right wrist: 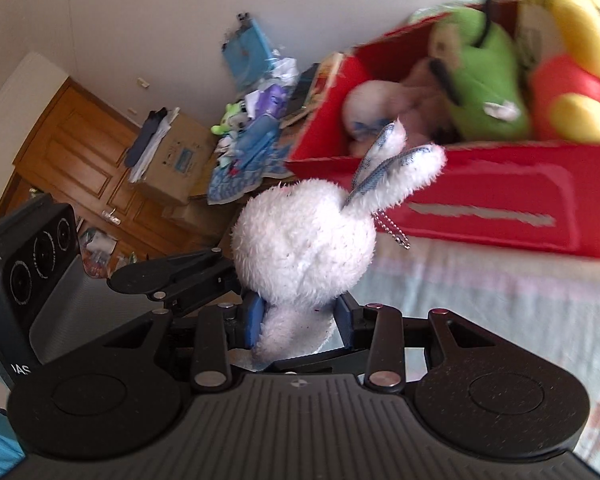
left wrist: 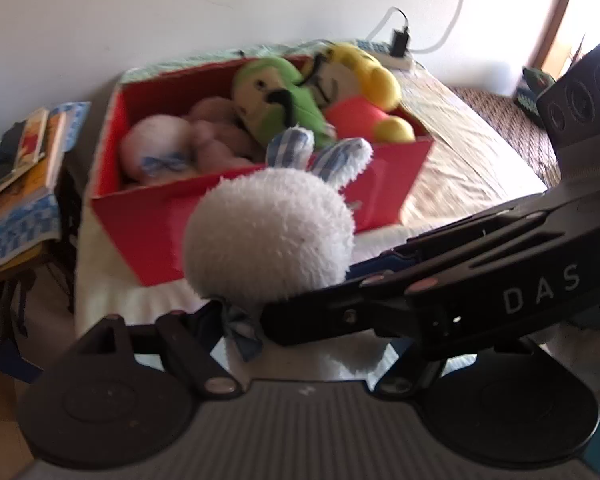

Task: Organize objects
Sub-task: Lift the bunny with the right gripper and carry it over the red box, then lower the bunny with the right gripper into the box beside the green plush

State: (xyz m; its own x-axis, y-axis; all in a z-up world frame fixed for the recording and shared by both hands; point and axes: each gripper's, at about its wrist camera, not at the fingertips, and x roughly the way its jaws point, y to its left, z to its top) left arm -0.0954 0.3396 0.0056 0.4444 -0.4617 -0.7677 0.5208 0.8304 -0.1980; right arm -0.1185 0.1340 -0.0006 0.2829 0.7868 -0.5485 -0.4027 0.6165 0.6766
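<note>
Bed [right wrist: 480, 300] bears red box [right wrist: 500, 200], wall behind.

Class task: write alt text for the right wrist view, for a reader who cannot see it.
The right gripper is shut on a fluffy white plush rabbit, held in front of a red box on a bed. The box holds a green plush, a yellow plush and others; the left gripper reaches in from the left.

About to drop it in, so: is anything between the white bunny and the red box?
Nothing visible blocks the white bunny; only the red box's near wall lies ahead. Inside, toys fill much of it, including a green plush.
</note>
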